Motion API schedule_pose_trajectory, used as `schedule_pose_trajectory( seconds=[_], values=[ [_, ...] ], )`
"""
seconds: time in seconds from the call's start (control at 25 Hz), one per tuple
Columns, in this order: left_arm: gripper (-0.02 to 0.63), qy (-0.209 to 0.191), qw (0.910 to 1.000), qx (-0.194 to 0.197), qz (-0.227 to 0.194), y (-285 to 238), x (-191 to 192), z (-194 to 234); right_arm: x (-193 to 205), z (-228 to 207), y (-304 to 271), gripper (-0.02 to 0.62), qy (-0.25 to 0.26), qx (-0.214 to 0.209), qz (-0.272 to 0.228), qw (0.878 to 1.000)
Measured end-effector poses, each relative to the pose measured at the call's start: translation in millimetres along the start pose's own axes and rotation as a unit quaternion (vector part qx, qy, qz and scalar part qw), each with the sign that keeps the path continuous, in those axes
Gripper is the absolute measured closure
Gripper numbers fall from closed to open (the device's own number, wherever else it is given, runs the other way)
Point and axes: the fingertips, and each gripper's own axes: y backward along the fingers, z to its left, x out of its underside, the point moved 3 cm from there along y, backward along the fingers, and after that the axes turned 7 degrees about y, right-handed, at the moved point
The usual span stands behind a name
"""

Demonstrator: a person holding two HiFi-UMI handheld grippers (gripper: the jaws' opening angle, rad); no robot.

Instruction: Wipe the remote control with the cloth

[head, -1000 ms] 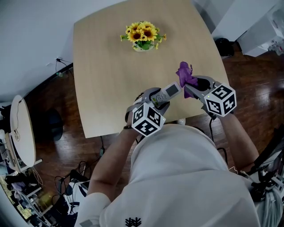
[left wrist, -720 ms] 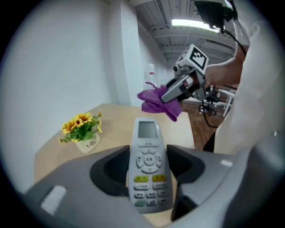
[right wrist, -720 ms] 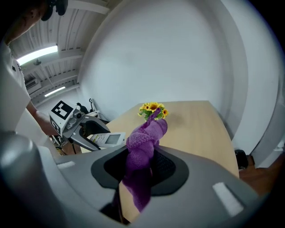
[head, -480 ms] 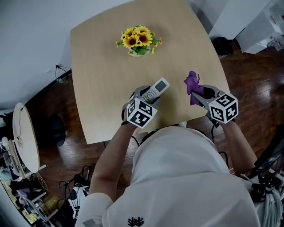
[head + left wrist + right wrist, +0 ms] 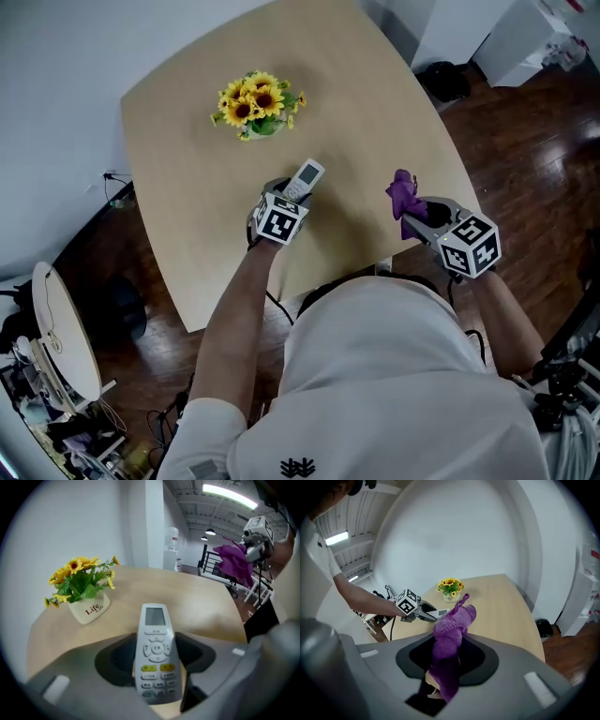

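Note:
A white remote control [image 5: 306, 178] with a small screen and yellow buttons sticks out of my left gripper [image 5: 292, 194], which is shut on its lower half above the middle of the wooden table [image 5: 187, 141]. In the left gripper view the remote control [image 5: 155, 649] points toward the table's far side. My right gripper [image 5: 413, 211] is shut on a bunched purple cloth [image 5: 404, 197] near the table's right edge, well apart from the remote. The cloth [image 5: 451, 641] hangs out both above and below the jaws. From the right gripper view the left gripper [image 5: 425, 613] is seen at a distance.
A small white pot of yellow sunflowers [image 5: 252, 105] stands at the far side of the table; the sunflower pot [image 5: 83, 592] is left of the remote. Dark wood floor, cables and a round side table [image 5: 58, 328] surround the table. White furniture [image 5: 506, 37] stands at the upper right.
The two grippers, close together a second ago, have drawn apart. The left one moved away over the table and lower with the remote; the right one shifted right with the cloth.

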Motion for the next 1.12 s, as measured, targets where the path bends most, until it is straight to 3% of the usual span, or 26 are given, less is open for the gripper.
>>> schedule_pose_trajectory(
  seconds=[0.52, 0.8, 1.12],
  values=[
    [0.327, 0.006, 0.9999, 0.003, 0.009, -26, 14, 5, 13, -14, 27, 0.472, -0.030, 0.031, 0.009, 0.999],
    [0.310, 0.025, 0.9992, 0.030, 0.012, -20, 11, 1, 10, -11, 23, 0.472, -0.029, 0.027, 0.007, 0.999],
    [0.259, -0.001, 1.0000, 0.003, -0.004, -11, 9, 5, 7, -12, 26, 0.472, -0.021, 0.017, 0.005, 1.000]
  ],
)
